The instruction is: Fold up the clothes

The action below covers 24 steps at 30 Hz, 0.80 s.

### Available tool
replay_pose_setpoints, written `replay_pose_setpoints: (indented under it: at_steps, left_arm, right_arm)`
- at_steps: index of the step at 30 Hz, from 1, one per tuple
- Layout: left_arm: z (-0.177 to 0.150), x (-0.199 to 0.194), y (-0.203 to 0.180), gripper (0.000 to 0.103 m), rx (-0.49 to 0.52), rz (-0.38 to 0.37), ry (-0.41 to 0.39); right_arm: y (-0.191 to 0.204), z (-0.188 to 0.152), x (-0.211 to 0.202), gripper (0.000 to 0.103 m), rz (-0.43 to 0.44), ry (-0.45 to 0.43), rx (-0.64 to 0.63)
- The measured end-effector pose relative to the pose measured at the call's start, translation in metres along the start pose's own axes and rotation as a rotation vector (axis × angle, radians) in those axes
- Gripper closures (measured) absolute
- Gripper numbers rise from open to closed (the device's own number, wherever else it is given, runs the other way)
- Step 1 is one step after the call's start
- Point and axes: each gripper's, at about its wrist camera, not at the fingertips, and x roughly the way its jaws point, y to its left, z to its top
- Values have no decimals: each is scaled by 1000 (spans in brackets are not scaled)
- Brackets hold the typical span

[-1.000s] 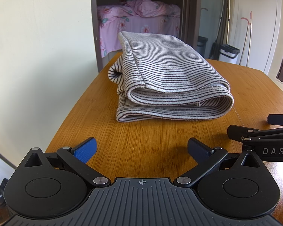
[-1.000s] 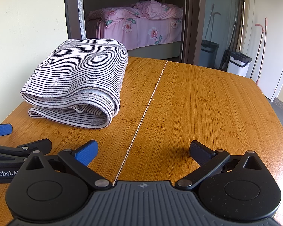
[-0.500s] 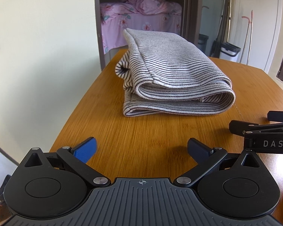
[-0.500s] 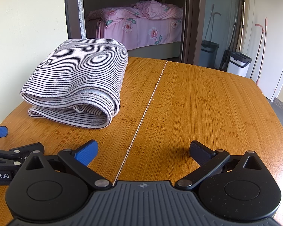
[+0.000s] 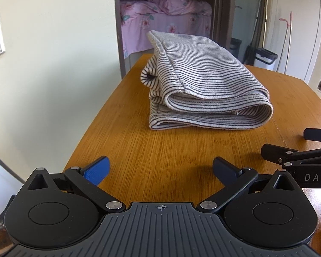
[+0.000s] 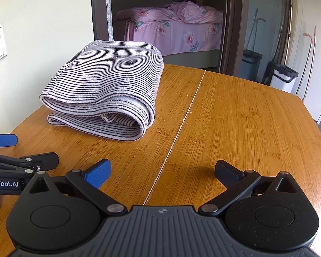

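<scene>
Both claws have drawn back a little from the folded garment since a second ago, and the left one has swung so that more of the wall shows on its side; the garment itself has not shifted.

The wooden counter point(image 6: 235, 115) fills most of the room in front of me, with a thin seam running down its middle. Beyond its far edge a doorway opens onto a bed point(image 6: 177, 30) under a pink floral cover, and a lidded bin point(image 6: 283, 77) stands off to the right by the wall.

The striped garment point(image 5: 203, 90) lies folded in a thick bundle on the left half of the counter, just left of the seam, its rolled fold facing the claws and a cuff or sleeve end poking out at its left side.

The left claw point(image 5: 160, 169) hovers low over the near edge of the counter, fingers wide apart, gripping nothing, well short of the bundle. The right claw point(image 6: 162, 171) sits beside it over the seam, equally spread and empty. Each shows at the edge of the other's view.
</scene>
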Motion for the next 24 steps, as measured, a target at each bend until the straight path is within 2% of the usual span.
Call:
replay_pose_setpoints:
  at_steps: [24]
  left_arm:
    - [1, 3, 1, 0, -18, 22, -6]
  right_arm:
    - [0, -2, 1, 0, 0, -1, 1]
